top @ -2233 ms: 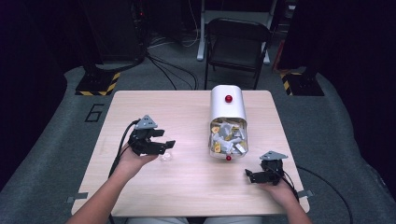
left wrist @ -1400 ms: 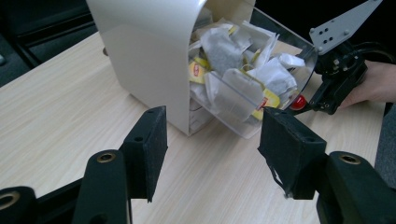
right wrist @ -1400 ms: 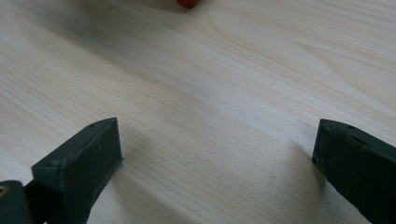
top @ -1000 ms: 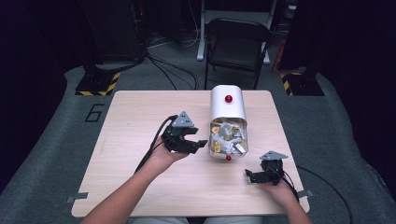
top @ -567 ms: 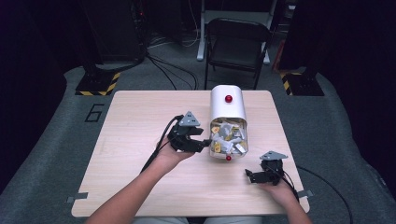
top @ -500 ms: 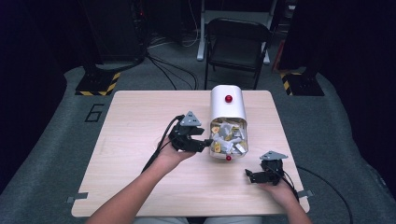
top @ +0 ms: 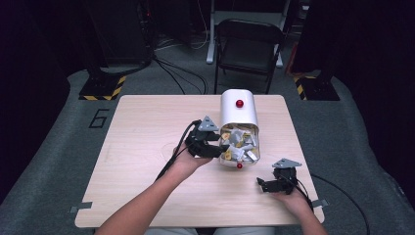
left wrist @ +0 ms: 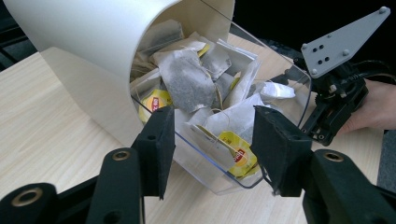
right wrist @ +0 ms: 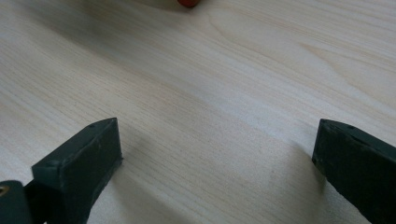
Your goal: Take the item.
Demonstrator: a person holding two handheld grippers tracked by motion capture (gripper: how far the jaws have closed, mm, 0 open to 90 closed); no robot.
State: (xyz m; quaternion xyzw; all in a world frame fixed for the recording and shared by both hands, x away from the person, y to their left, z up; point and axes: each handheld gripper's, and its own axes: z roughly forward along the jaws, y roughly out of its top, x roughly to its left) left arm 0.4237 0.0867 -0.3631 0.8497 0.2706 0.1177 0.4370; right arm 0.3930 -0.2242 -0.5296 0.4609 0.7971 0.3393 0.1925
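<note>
A white dispenser (top: 238, 110) with a red knob lies on its side mid-table. Its clear front flap (left wrist: 212, 175) hangs open, and several tea bags (left wrist: 187, 79) with yellow tags (left wrist: 238, 156) spill into it. My left gripper (top: 219, 148) sits at the dispenser's mouth, pointing right. Its jaws have just been closing and stand part open, with the flap's edge and a tagged tea bag between them (left wrist: 215, 135); the pads do not press on anything. My right gripper (top: 263, 185) rests near the front right of the table, open over bare wood (right wrist: 210, 154).
The wooden table (top: 147, 122) has free room on its left half. A second red knob (top: 239, 166) sits at the flap's lower end and shows at the top edge of the right gripper view (right wrist: 189, 2). A black chair (top: 249, 41) stands behind the table.
My left gripper has travelled right from the table's left-middle to the dispenser's mouth, and its jaws have narrowed. The right gripper has stayed still.
</note>
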